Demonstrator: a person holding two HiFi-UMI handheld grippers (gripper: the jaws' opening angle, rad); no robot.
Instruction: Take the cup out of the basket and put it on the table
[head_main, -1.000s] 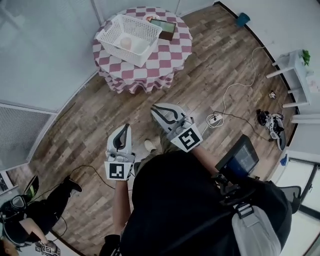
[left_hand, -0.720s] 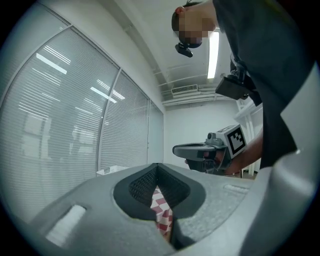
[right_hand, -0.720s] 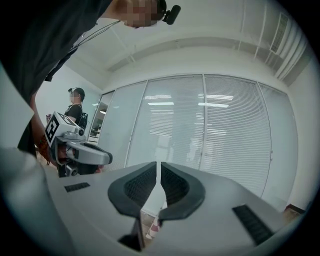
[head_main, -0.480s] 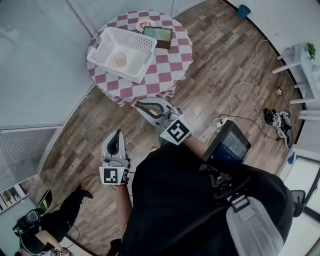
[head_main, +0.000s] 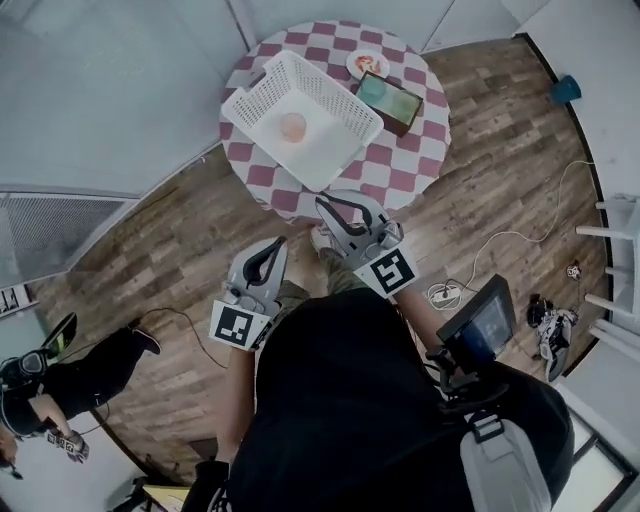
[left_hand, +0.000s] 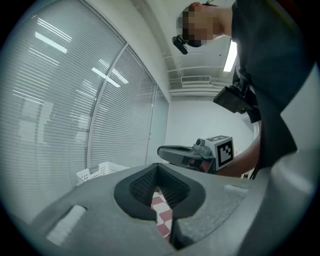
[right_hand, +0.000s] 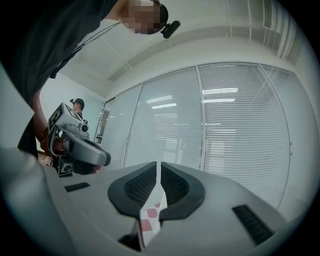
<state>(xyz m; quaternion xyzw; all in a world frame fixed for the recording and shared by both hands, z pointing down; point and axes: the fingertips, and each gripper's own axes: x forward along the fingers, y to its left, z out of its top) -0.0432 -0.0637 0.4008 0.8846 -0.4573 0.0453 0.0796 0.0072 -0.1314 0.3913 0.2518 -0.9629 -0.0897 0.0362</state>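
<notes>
A pink cup (head_main: 292, 127) lies inside a white lattice basket (head_main: 335, 95) on a round table with a red-and-white checked cloth (head_main: 405, 165). Both grippers hang over the wooden floor just short of the table's near edge. My left gripper (head_main: 276, 246) is shut and empty, about a gripper's length from the cloth. My right gripper (head_main: 326, 206) is also shut and empty, its tips at the cloth's hem. In the left gripper view, the shut jaws (left_hand: 157, 167) point at the cloth, with the basket (left_hand: 97, 172) to their left. The right gripper view (right_hand: 158, 165) shows cloth through the slit.
Behind the basket sit a small plate (head_main: 368, 65) and a green-topped box (head_main: 392, 100). Glass walls with blinds run along the left. A power strip (head_main: 445, 293) with a white cable lies on the floor at right. A person (head_main: 40, 395) crouches at lower left.
The table and basket have come closer and shifted right in the head view. Both grippers, still shut, have moved up to the table's near edge.
</notes>
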